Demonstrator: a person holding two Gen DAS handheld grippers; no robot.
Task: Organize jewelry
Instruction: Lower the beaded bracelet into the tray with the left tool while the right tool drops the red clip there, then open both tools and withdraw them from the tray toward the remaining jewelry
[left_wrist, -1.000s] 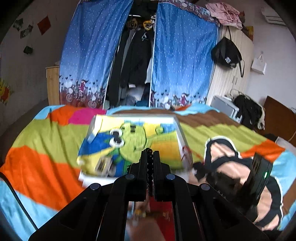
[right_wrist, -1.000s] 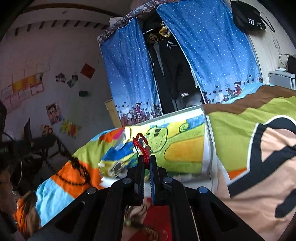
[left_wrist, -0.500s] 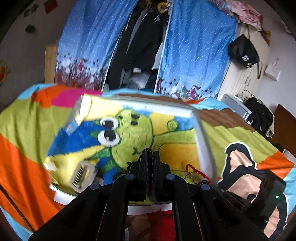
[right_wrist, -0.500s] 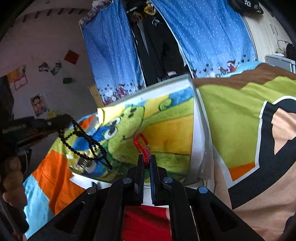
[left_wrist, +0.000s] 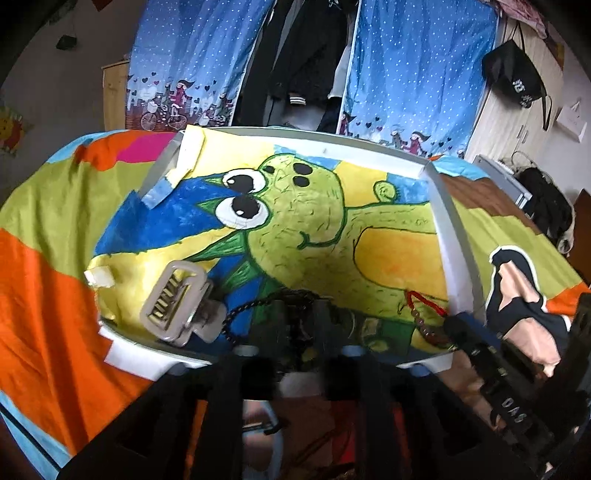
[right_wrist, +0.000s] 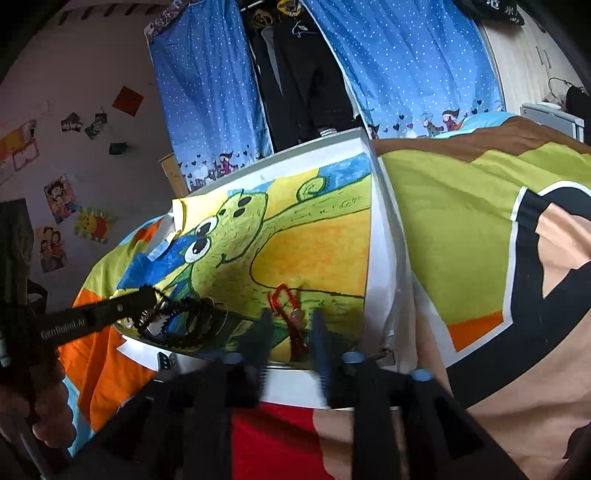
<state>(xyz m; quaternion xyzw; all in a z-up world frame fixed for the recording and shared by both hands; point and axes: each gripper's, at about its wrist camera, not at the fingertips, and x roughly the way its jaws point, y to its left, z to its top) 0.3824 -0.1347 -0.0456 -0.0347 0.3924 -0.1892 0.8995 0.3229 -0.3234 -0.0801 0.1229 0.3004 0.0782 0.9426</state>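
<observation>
Red bracelet (right_wrist: 286, 314) between just-parted right tongs (right_wrist: 290, 334), black beads (left_wrist: 258, 306) between just-parted left tongs (left_wrist: 299, 321), both unpinched.

On the bedspread (left_wrist: 44, 280), a tray (left_wrist: 452, 258). In the tray, near edge: hair clip (left_wrist: 173, 301) left, bead bracelet (right_wrist: 184, 325) middle, cord bracelet (right_wrist: 284, 306) right.

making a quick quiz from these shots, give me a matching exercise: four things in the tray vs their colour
Things:
1. beaded bracelet
2. cord bracelet
3. hair clip
4. cartoon creature on the tray's painted lining

Colours:
A. green
B. red
C. black
D. beige

Pairs: 1-C, 2-B, 3-D, 4-A
</observation>
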